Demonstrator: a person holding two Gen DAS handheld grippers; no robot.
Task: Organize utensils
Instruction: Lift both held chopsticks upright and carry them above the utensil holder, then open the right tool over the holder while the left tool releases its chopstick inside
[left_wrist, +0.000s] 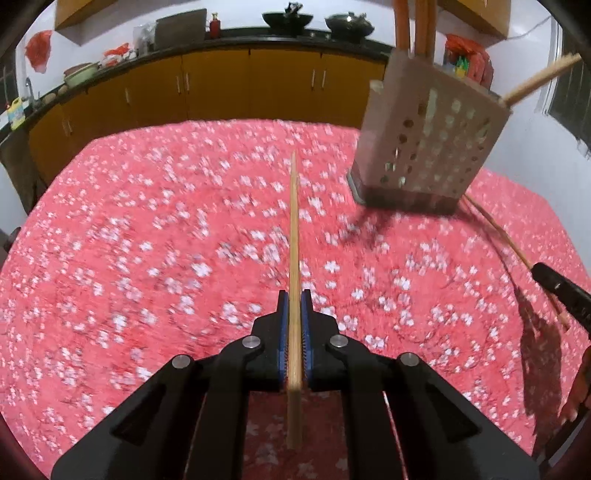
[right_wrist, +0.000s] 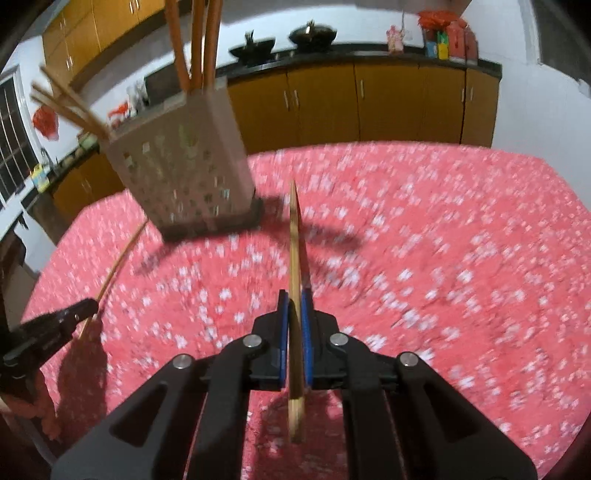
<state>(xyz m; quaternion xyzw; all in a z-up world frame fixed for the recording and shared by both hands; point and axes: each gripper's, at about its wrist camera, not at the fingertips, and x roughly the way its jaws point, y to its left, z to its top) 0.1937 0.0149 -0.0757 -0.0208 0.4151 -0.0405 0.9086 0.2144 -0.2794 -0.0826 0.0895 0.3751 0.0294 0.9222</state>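
Bench (left_wrist: 147, 229): red flowered cloth, bare and wide ahead of both claws; far edge lies beyond the holder.
Utensil holder (left_wrist: 424, 144): perforated box, upright, ahead-right of the left claw (left_wrist: 294, 295) and ahead-left of the right claw (right_wrist: 294, 295); chopsticks and orange handles already stand inside.
Left chopstick (left_wrist: 293, 229): clamped in the left claw, long axis pointing forward.
Right chopstick (right_wrist: 294, 236): clamped likewise; its tip appears nearer the holder.

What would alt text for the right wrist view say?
Black tongs clamp a wooden chopstick above a pink floral tablecloth. To the left stands a perforated utensil holder with chopsticks and orange handles inside.
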